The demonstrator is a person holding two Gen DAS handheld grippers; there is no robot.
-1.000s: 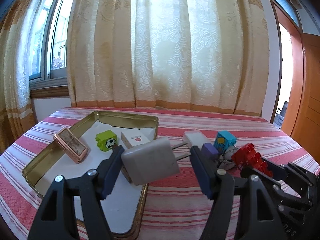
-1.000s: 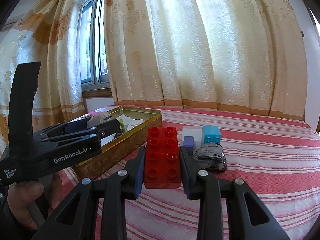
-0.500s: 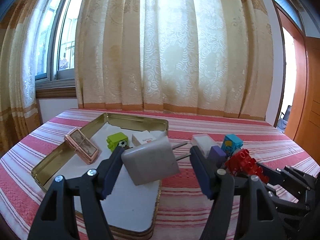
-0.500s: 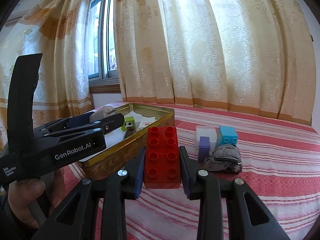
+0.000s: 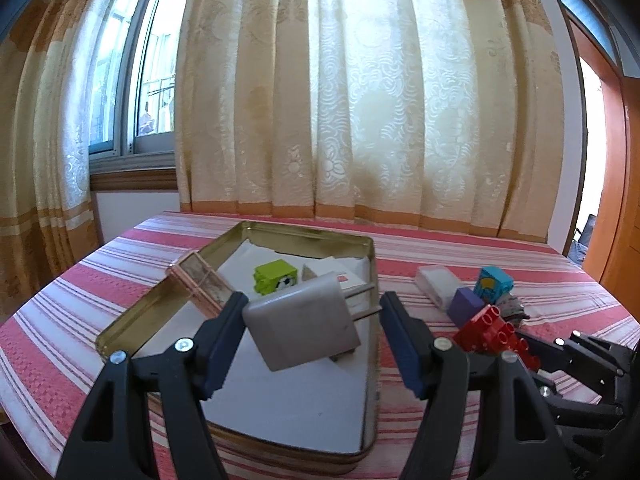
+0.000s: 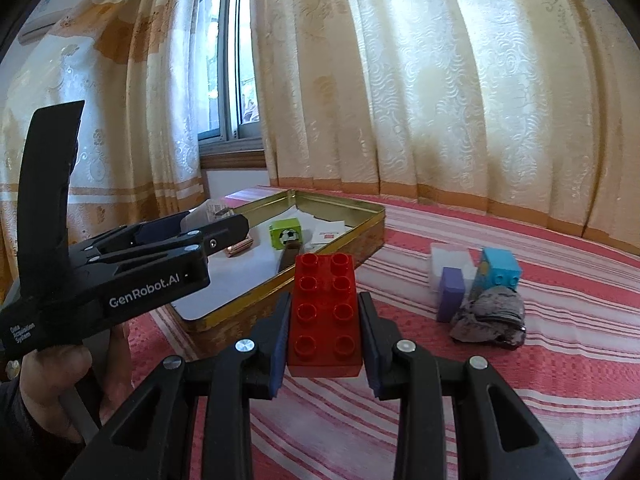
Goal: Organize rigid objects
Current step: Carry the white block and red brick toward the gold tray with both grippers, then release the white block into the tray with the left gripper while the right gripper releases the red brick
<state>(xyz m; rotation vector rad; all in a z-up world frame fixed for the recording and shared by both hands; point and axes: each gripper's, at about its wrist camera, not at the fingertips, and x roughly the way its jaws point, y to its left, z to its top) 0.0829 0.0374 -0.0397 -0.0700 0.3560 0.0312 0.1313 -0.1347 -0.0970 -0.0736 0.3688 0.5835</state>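
My left gripper [image 5: 312,308] is shut on a grey-white plug adapter [image 5: 304,328]. Its prongs point at the right finger, and it hangs tilted over the gold tin tray [image 5: 372,264]. My right gripper [image 6: 324,300] is shut on a red studded brick [image 6: 324,312], just above the striped cloth beside the tray's [image 6: 360,216] near right rim. In the left wrist view the red brick [image 5: 492,328] shows low on the right. The tray holds a green football block [image 5: 276,278], a white card box [image 5: 344,272] and a copper-framed case [image 5: 200,284] leaning on the left rim.
On the cloth right of the tray lie a clear white box [image 6: 450,264], a purple block [image 6: 452,292], a cyan block [image 6: 500,268] and a dark crumpled lump [image 6: 488,316]. A person's hand [image 6: 52,372] holds the left gripper. Curtains and a window close the far side.
Both grippers have shifted left with their loads. The adapter now hangs further over the tray, and the red brick is nearer the tray's rim. Neither grip has changed.
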